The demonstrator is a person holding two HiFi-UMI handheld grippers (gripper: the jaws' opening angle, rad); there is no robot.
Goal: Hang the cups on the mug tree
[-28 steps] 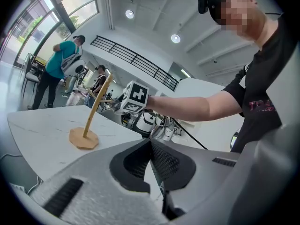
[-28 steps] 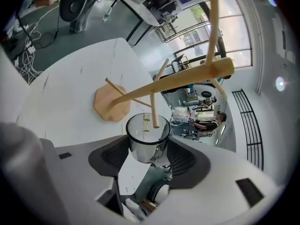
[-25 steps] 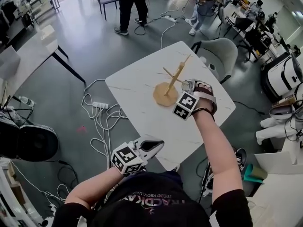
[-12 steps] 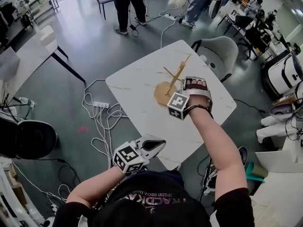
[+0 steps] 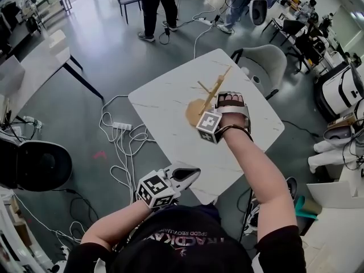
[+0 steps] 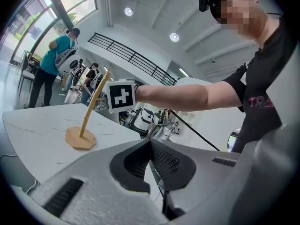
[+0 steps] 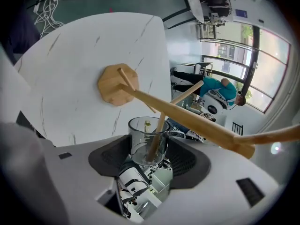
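The wooden mug tree [image 5: 209, 94] stands on its round base [image 5: 195, 112] near the middle of the white table [image 5: 165, 107]. My right gripper [image 5: 228, 102] is up against the tree from the right. In the right gripper view it [image 7: 149, 150] is shut on a clear glass cup [image 7: 148, 138], and one wooden peg [image 7: 156, 135] reaches down into the cup's mouth. The trunk [image 7: 187, 117] crosses just above the cup. My left gripper [image 5: 183, 176] hangs at the table's near edge, shut and holding nothing [image 6: 150, 142]; from there the tree [image 6: 93, 106] is seen far off.
A grey chair [image 5: 265, 65] stands past the table's far right corner. A power strip and cables [image 5: 121, 127] lie on the floor to the left. People [image 5: 156, 4] stand at the back. A black round object [image 5: 37, 165] sits at the far left.
My right gripper has moved left with the cup, closing in on the tree until a peg sits inside the cup. The left gripper has stayed put.
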